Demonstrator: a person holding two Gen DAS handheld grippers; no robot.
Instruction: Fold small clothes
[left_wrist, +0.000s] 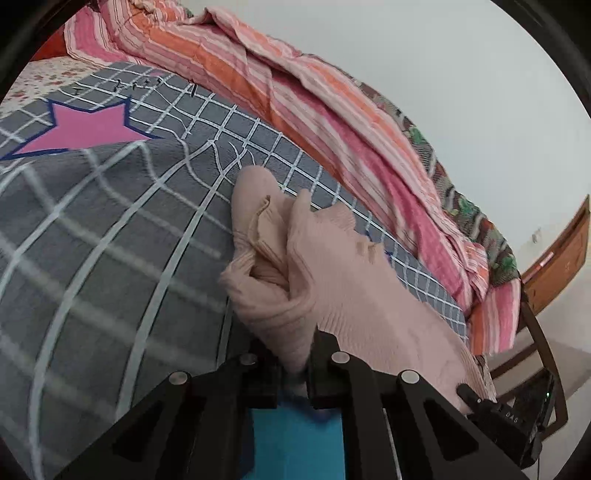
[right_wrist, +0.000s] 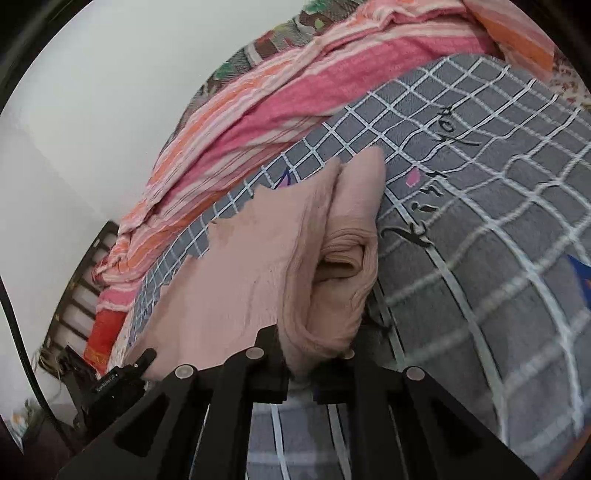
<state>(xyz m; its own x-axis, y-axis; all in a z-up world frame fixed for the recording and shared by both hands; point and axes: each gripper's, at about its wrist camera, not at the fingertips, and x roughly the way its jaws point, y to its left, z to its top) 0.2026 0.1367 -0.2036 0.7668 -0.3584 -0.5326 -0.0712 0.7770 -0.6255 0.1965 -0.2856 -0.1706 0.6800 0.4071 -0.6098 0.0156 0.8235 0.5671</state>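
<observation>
A pale pink ribbed knit garment hangs between both grippers above the grey checked bedspread. My left gripper is shut on a bunched edge of the garment, which spreads away to the right. In the right wrist view the same garment spreads to the left, with a rolled sleeve or cuff folded in. My right gripper is shut on its bunched edge. The fingertips of both grippers are hidden by the cloth.
A pink and orange striped blanket lies heaped along the far side of the bed, against a white wall. A wooden bed frame shows at the right; dark slats show at the left of the right wrist view.
</observation>
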